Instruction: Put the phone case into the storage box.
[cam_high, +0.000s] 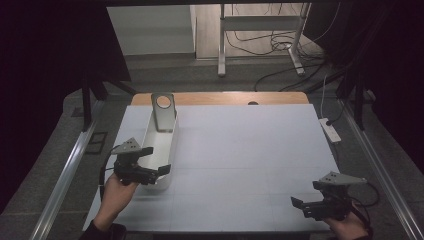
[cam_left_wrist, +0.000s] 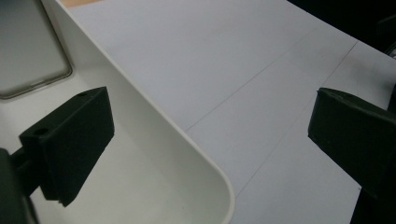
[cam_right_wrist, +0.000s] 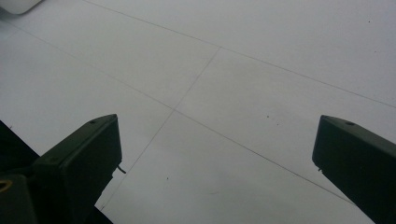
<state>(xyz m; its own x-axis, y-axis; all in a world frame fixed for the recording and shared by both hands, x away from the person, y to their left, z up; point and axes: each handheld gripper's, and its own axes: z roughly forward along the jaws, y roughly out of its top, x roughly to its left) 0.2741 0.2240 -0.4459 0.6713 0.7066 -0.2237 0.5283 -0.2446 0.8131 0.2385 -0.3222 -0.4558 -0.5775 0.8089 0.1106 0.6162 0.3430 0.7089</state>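
Note:
A long white tray (cam_high: 150, 134) lies lengthwise on the left of the table. A grey metal plate (cam_high: 163, 114) with a round hole leans in its far end, and its lower edge shows as the plate (cam_left_wrist: 28, 51) in the left gripper view. My left gripper (cam_high: 159, 160) stands open astride the tray's near right wall (cam_left_wrist: 154, 112): one jaw is inside the tray, the other over the table. Near the front right corner my right gripper (cam_high: 299, 205) hangs open above the bare white table (cam_right_wrist: 243, 79), nothing between its jaws.
The white table top (cam_high: 250, 155) has a wooden strip (cam_high: 225, 98) along its far edge. A white power strip (cam_high: 330, 130) lies just off the right edge. Metal rails run along both sides, and a stand with cables (cam_high: 260, 30) is on the floor beyond.

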